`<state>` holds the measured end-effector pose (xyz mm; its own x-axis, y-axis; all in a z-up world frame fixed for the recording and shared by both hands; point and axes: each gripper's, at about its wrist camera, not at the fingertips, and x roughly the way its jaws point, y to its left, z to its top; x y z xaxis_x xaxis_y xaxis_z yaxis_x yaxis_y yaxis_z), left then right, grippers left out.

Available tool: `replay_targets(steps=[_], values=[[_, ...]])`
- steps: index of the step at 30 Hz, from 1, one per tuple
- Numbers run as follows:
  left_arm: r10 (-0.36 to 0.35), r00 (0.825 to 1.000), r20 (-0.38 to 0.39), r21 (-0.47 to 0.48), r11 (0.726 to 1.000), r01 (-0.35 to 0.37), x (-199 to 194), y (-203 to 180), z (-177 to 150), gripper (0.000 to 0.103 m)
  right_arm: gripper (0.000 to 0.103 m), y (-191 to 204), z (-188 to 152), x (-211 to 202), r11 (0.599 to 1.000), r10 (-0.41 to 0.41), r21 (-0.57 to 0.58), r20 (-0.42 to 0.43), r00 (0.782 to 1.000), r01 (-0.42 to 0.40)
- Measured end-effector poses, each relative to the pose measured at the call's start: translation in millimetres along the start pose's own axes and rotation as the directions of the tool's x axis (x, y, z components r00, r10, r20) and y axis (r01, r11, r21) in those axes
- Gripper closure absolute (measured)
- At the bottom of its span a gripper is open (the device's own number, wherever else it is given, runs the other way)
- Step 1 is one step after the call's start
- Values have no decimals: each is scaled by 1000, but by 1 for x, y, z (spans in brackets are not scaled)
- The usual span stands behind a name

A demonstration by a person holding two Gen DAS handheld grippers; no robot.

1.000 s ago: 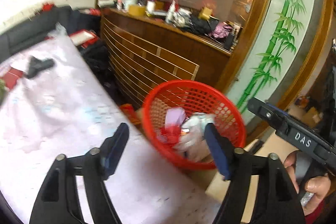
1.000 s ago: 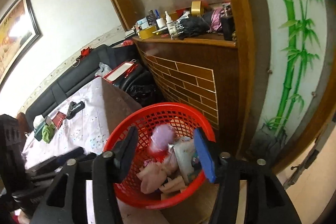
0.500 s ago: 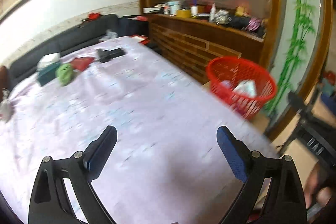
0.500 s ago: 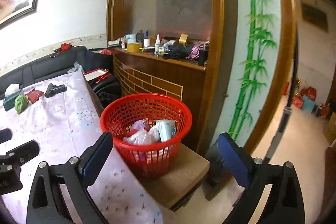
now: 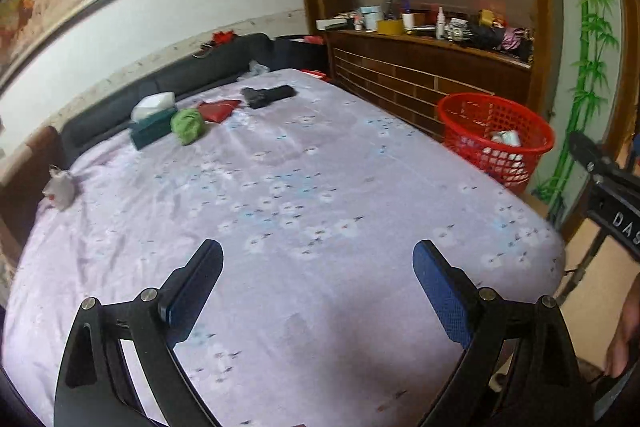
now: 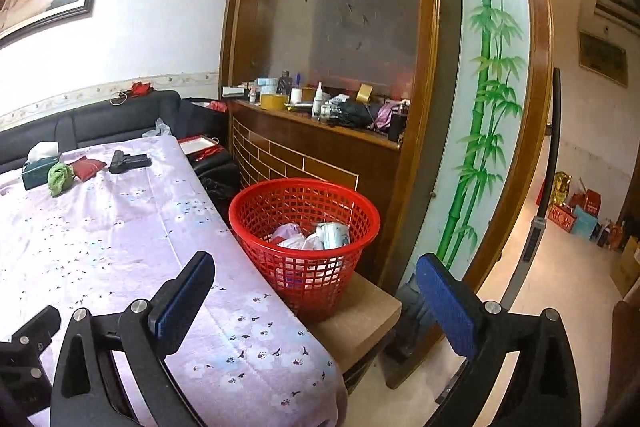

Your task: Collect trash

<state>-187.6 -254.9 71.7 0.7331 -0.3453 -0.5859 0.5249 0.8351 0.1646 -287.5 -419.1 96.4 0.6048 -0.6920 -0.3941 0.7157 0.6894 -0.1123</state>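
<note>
- The trash left to collect, as I judge it, is the crumpled whitish wad point(image 5: 60, 187) at the table's far left edge, across the whole table from the red basket point(image 5: 496, 137).
- It lies ahead and well to the left of my left gripper point(image 5: 318, 267), so my left hand is the nearer one; my right gripper point(image 6: 316, 279) faces the basket instead.
- Both grippers' jaws have just been opening and now stand wide, with nothing between them.
- The wad looks soft, lumpy and upright, with no clear long axis.
- The basket is rigid plastic lattice, round, already holding crumpled paper.
- Further from the basket than the black object point(image 5: 268, 95) sits a green cloth ball point(image 5: 187, 125) beside a tissue box point(image 5: 152, 125).
- The table point(image 5: 320, 187) wears a smooth lilac floral cloth.
</note>
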Motion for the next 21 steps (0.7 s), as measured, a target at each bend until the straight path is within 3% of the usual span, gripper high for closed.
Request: replay_targets(steps=[2, 9, 21], values=[[25, 999, 20, -3, 1000, -25, -5, 2, -6, 8, 1, 3, -1, -3, 1000, -5, -11, 9, 1000, 5], [-65, 997, 44, -76, 995, 69, -11, 17, -18, 8, 1, 16, 0, -13, 999, -1, -38, 39, 999, 3], [-32, 998, 47, -82, 996, 36, -12, 18, -25, 8, 1, 21, -3, -15, 999, 15, -49, 40, 999, -13]])
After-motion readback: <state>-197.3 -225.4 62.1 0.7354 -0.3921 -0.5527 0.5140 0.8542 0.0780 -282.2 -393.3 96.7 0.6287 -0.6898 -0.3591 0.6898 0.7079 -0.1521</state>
